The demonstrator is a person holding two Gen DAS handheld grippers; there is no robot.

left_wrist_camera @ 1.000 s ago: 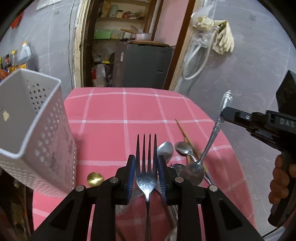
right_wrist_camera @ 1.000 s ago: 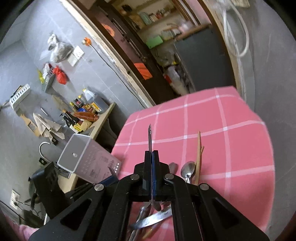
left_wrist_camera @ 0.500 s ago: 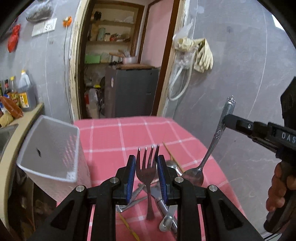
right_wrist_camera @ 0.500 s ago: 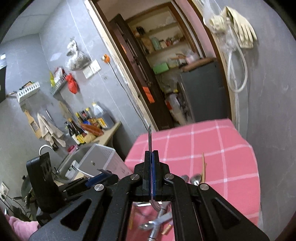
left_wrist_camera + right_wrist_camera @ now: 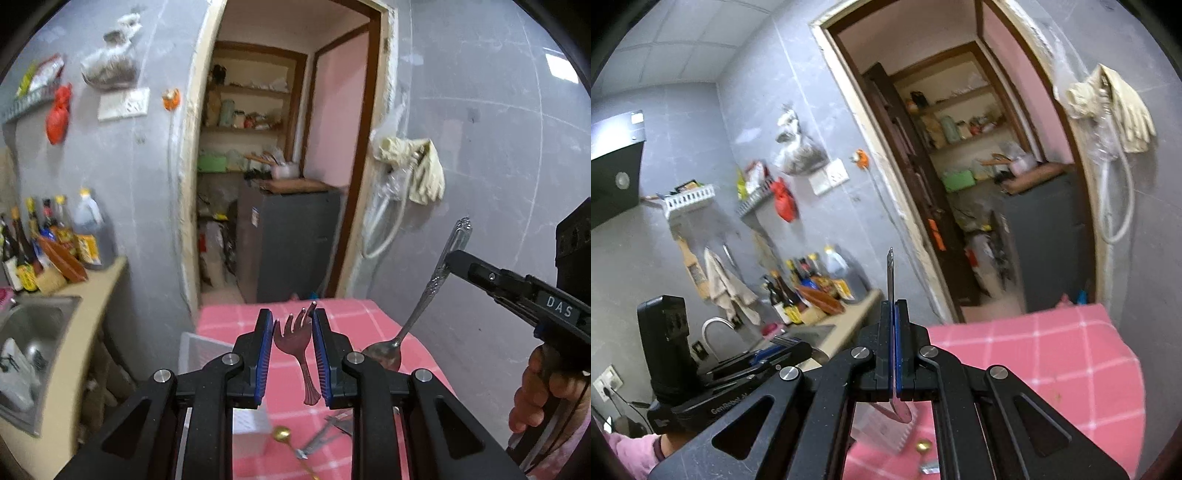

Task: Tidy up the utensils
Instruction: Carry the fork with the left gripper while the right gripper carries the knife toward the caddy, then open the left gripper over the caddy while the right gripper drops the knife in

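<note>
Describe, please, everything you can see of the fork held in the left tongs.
The fork is metal with a reddish sheen, four tines and a short flared handle end. It is tilted, tines up and leaning right, handle hanging down. The left tongs clamp its head between blue pads. It hangs in the air above the pink checked tablecloth.

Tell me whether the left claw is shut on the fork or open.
Shut on the fork: the left claw pinches its head between both blue pads, lifted above the pink tablecloth.
</note>
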